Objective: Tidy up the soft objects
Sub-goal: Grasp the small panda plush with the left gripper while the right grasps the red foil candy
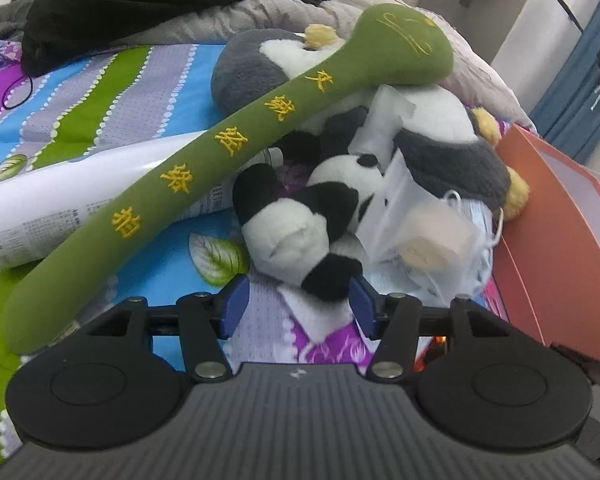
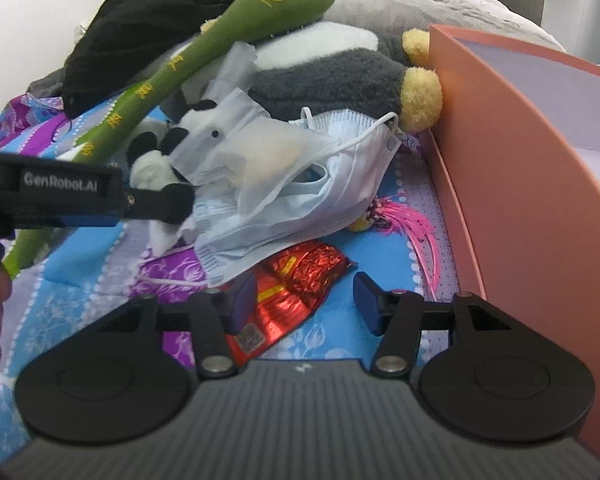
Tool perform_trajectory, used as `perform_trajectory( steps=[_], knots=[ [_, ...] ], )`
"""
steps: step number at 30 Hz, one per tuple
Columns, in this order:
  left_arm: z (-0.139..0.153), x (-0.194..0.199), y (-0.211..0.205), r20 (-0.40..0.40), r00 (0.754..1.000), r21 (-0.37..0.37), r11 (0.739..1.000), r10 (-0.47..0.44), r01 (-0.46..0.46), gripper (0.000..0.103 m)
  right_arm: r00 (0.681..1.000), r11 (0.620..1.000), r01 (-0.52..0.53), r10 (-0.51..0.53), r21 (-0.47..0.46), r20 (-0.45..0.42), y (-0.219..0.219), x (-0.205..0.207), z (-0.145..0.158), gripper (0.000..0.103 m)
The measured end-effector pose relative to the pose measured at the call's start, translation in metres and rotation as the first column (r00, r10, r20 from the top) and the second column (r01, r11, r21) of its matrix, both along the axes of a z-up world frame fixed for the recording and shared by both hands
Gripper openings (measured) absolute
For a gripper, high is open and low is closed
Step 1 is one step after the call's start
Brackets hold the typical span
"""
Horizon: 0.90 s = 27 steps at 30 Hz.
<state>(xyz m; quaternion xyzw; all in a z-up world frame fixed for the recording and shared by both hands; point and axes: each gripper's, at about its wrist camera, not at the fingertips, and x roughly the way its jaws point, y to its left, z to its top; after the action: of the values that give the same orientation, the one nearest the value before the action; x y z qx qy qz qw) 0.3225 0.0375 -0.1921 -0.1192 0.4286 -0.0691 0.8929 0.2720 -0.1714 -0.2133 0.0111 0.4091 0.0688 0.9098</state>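
Observation:
A small panda plush (image 1: 300, 232) lies on the patterned bedsheet, its black foot between the tips of my open left gripper (image 1: 298, 304). A long green plush stick (image 1: 204, 152) with yellow characters leans across a grey and white penguin plush (image 1: 440, 136). In the right wrist view my right gripper (image 2: 306, 306) is open over a red foil packet (image 2: 296, 280), with face masks (image 2: 300, 184) just beyond. The left gripper (image 2: 156, 202) reaches in from the left at the panda (image 2: 156, 164). The green stick (image 2: 204, 52) and penguin (image 2: 332, 80) lie behind.
An orange box (image 1: 560, 216) stands open at the right, also in the right wrist view (image 2: 520, 152). A white bottle (image 1: 60, 200) lies at left. Black clothing (image 1: 140, 4) and a grey quilt (image 1: 236, 16) are at the back. A pink feathery toy (image 2: 400, 216) lies by the box.

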Motion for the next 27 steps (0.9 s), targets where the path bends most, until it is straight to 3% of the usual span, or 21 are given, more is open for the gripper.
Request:
perform_trajectory(
  steps=[3, 9, 14, 21, 24, 27],
  knots=[
    [-0.005, 0.008, 0.000, 0.005, 1.000, -0.017, 1.000, 0.016, -0.016, 0.067, 1.000, 1.000, -0.001, 0.001, 0.002, 0.008, 0.001, 0.006, -0.005, 0.057],
    [-0.009, 0.019, 0.001, 0.028, 0.998, -0.060, 0.997, 0.051, -0.049, 0.068, 1.000, 0.999, -0.016, 0.016, 0.035, 0.006, 0.003, 0.018, -0.012, 0.059],
    [-0.013, 0.023, 0.003, 0.028, 0.997, -0.073, 0.995, 0.069, -0.067, 0.067, 0.999, 0.999, -0.038, 0.038, 0.011, 0.026, 0.006, 0.020, -0.015, 0.058],
    [-0.010, 0.019, 0.005, 0.037, 0.996, -0.083, 0.994, 0.078, -0.075, 0.055, 0.999, 0.999, -0.038, 0.037, 0.008, 0.028, 0.004, 0.014, -0.012, 0.054],
    [-0.006, 0.013, 0.006, 0.037, 0.996, -0.072, 0.994, 0.087, -0.084, 0.044, 0.999, 0.999, -0.034, 0.034, 0.004, 0.024, 0.004, 0.010, -0.009, 0.048],
    [0.000, 0.006, 0.008, 0.034, 0.995, -0.076, 0.993, 0.091, -0.088, 0.042, 0.999, 0.999, -0.036, 0.036, 0.001, 0.016, 0.003, 0.004, -0.005, 0.044]
  ],
)
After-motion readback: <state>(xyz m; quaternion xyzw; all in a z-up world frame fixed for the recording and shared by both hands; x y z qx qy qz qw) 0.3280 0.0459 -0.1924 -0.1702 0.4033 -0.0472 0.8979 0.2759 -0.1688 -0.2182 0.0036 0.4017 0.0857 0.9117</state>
